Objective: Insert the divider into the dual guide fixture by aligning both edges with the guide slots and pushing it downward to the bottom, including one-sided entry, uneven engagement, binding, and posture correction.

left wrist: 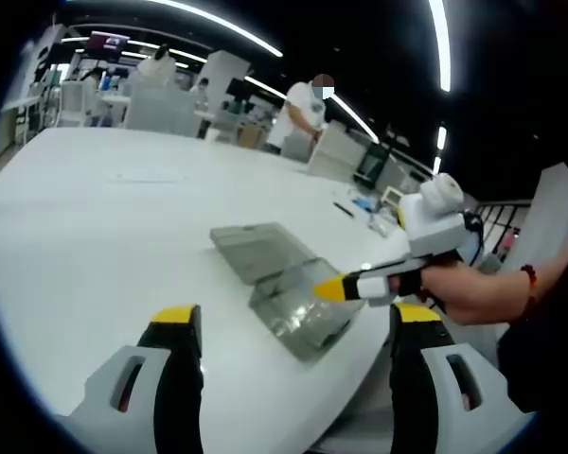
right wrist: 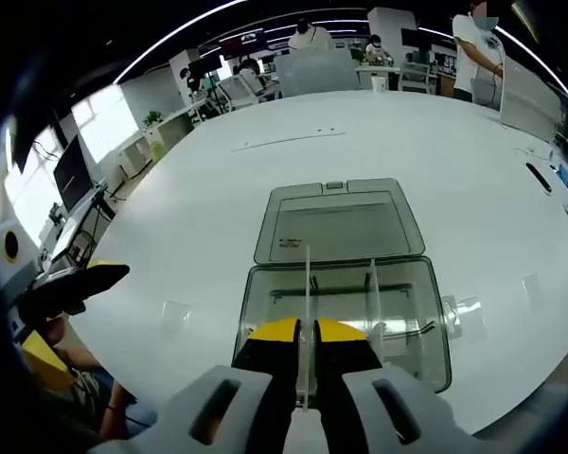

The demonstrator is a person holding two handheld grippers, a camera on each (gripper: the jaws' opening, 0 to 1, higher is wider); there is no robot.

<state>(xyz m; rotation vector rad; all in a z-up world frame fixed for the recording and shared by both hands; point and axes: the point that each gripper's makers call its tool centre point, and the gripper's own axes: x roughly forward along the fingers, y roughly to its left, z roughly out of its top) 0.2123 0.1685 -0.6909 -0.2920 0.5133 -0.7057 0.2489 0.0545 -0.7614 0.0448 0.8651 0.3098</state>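
Reaching in from the right of the left gripper view, the right gripper [left wrist: 333, 289] is pointing its yellow-tipped fingers at the fixture, and a person's hand [left wrist: 469, 288] is wrapping the grip behind it, a red band showing at the wrist. In the right gripper view, that right gripper [right wrist: 306, 333] is clenching both fingers on the divider [right wrist: 308, 312], a thin clear sheet that is standing upright between the yellow tips and rising above them over the near wall of the dual guide fixture [right wrist: 344, 312]. The fixture is a clear box with its hinged lid [right wrist: 339, 222] lying open flat on the far side; a second clear upright panel [right wrist: 371, 298] is standing inside it, just to the right of the held sheet. Whether the divider's lower edge is sitting in a slot is hard to tell, since the fingers are covering it.

Hanging back over the near tabletop [left wrist: 104, 227], the left gripper [left wrist: 298, 322] is keeping its fingers released and wide apart, with nothing between them, well short of the box. In the right gripper view it is peeking in at the left edge [right wrist: 71, 288], apart from the fixture. The box is lying near the tabletop's rounded edge, with broad white surface running open on the far side and to the left. A pen [left wrist: 344, 209] and small items are lying farther back, well apart from the box. People are standing at benches in the background.
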